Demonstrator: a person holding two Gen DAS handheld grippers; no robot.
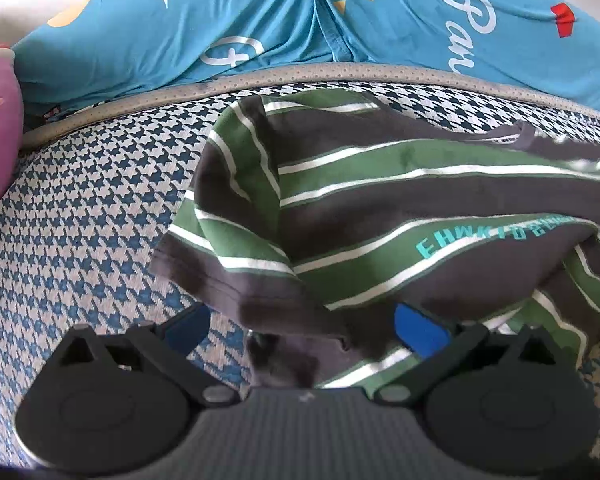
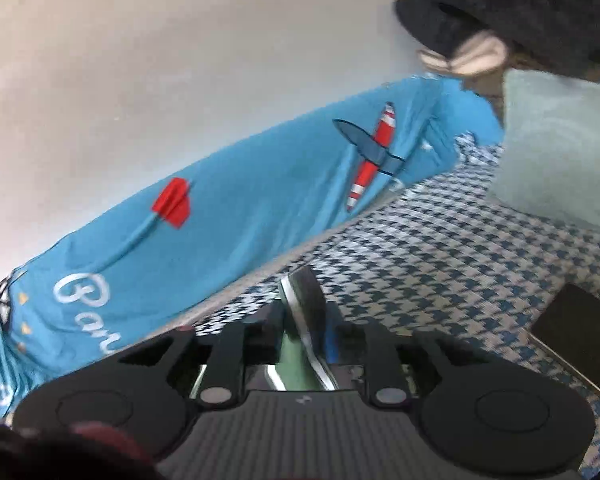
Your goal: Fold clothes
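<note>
While my right gripper (image 2: 304,320) pinches the striped shirt (image 1: 380,208), whose stripes run crosswise on the houndstooth bed (image 1: 80,208), my left gripper (image 1: 300,324) hangs nearer, jaws spread astride its sleeve hem.

The striped shirt (image 1: 380,208) runs past the right edge of the left wrist view; its teal lettering (image 1: 496,236) is cut off by a fold. Its lower hem hides the space between the left gripper (image 1: 304,324) fingers. In the right wrist view, only a blurred strip of the shirt shows between the right gripper (image 2: 300,320) fingers. To the right of the shirt, a dark flat object (image 2: 576,332) is cropped by the frame.
</note>
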